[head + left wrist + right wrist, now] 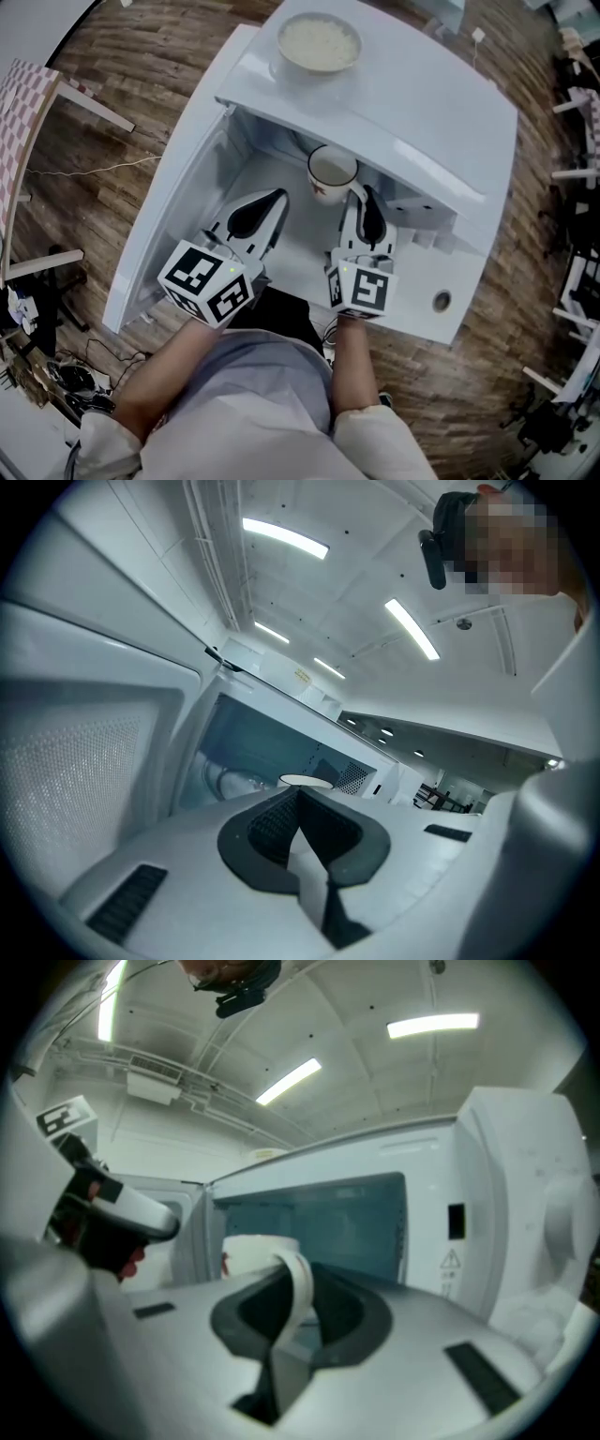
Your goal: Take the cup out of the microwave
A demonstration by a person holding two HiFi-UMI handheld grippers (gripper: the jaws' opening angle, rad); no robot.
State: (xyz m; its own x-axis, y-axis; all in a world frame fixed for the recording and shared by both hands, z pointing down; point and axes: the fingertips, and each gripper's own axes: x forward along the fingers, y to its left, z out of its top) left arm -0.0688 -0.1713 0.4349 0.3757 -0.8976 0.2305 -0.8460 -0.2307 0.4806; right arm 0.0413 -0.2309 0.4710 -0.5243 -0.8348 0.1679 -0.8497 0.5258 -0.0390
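A white cup [332,174] with a red mark on its side hangs at the mouth of the open microwave [403,112], just in front of the cavity. My right gripper [359,192] is shut on the cup's handle, reaching it from the front right. In the right gripper view the curved white handle [302,1283] runs between the jaws of the right gripper [292,1312], with the cup body [253,1252] just beyond. My left gripper [279,197] is to the cup's left, shut and holding nothing. The left gripper [300,803] points into the cavity, and the cup's rim [306,781] shows over its tips.
The microwave door [173,178] stands swung open on the left, close beside my left gripper. A bowl of pale food [319,42] sits on the microwave's top. The control panel [525,1222] is at the right. Wooden floor lies around.
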